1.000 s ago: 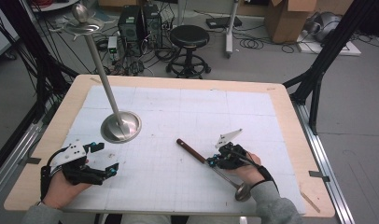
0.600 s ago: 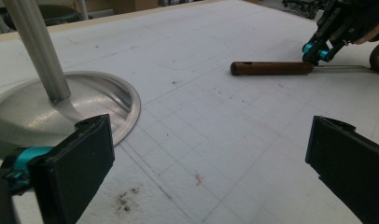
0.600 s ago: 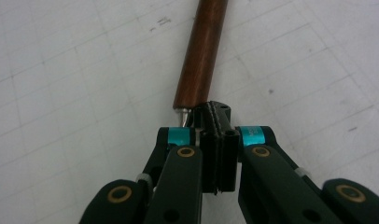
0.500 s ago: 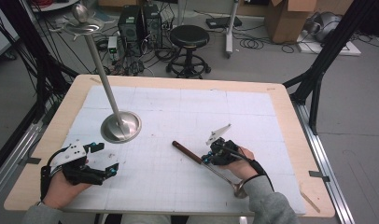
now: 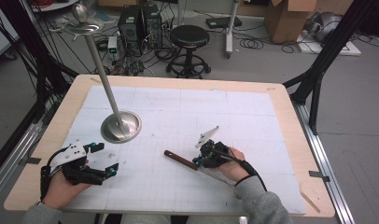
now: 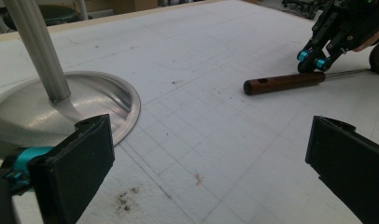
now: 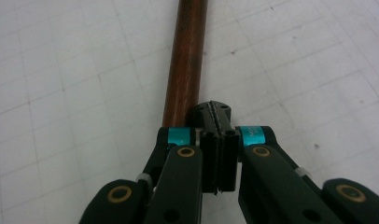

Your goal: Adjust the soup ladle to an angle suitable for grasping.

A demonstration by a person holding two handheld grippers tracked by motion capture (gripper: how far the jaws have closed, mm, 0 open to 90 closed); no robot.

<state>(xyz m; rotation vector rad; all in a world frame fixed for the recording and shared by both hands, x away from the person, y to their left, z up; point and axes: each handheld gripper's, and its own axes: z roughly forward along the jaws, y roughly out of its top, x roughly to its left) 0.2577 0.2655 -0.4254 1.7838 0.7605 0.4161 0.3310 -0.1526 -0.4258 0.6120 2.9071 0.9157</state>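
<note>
On the near right part of the bench, a wooden top covered by a white gridded mat, lies a long tool with a dark brown wooden handle and a thin metal shaft. Its handle points toward the middle of the bench, and the shaft runs back under the person's right hand. The right gripper has its fingers pressed together, pad against pad. In the right gripper view the closed tips rest at the near end of the wooden handle, just to its side and touching it, while the handle stretches away ahead of them. Whether the thin shaft is pinched between the pads cannot be told.

The left gripper, near the front left corner, has its fingers wide apart and empty, well away from the tool. Just beyond it stands a tall silver metal stand with a round dished base.
</note>
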